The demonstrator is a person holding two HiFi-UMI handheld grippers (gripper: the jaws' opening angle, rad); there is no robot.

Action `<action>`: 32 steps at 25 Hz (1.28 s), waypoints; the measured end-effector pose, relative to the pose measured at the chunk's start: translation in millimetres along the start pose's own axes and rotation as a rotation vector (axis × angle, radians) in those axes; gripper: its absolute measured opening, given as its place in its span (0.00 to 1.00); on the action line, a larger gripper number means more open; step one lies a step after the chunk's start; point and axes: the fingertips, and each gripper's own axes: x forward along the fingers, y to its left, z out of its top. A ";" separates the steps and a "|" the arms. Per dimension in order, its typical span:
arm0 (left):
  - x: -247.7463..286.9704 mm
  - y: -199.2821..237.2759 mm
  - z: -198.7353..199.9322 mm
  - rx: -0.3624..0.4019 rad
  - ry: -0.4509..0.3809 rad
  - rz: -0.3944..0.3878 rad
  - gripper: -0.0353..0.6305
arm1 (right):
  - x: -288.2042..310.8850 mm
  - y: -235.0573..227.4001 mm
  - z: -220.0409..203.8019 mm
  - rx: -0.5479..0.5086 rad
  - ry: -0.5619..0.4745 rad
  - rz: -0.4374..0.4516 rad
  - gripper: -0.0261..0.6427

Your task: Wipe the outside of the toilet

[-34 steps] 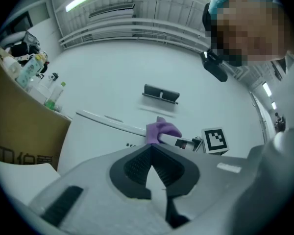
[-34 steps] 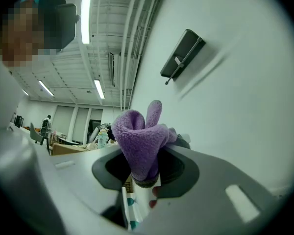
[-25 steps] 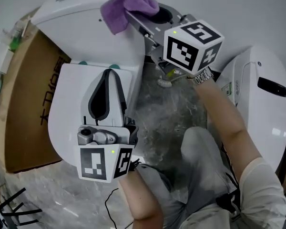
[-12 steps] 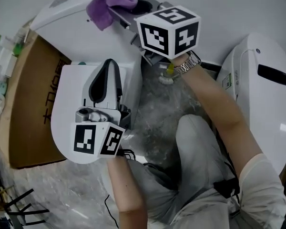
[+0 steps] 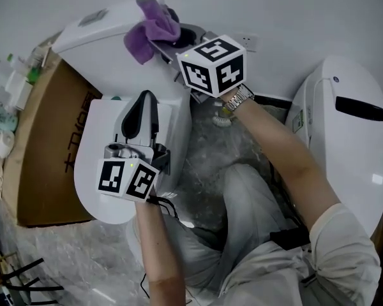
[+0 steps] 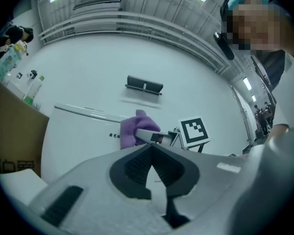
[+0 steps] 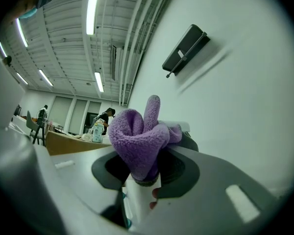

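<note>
While right gripper (image 7: pixel 145 174) clamps purple cloth (image 7: pixel 136 140) at toilet tank (image 5: pixel 92 34), left gripper (image 6: pixel 152 150) jaws together, cardboard box (image 5: pixel 41 152) print illegible.

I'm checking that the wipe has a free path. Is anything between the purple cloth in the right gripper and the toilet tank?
Nothing visible does. The right gripper holds the purple cloth right at the tank top edge, with no object between them. The left gripper sits apart, over the closed lid.
</note>
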 end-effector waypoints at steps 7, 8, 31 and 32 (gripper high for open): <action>6.1 9.6 -2.6 0.014 -0.010 -0.029 0.06 | -7.2 -2.3 -50.8 0.035 0.042 -0.003 0.24; 5.6 11.5 -2.5 -0.019 -0.026 -0.016 0.06 | -9.0 -2.7 -63.1 0.048 0.049 -0.001 0.24; 9.4 5.2 -17.0 -0.089 -0.041 -0.072 0.06 | -40.0 -7.2 -268.6 0.236 0.487 0.037 0.25; 9.5 4.2 -17.8 -0.089 -0.039 -0.075 0.06 | -40.9 -7.4 -264.8 0.238 0.499 0.047 0.25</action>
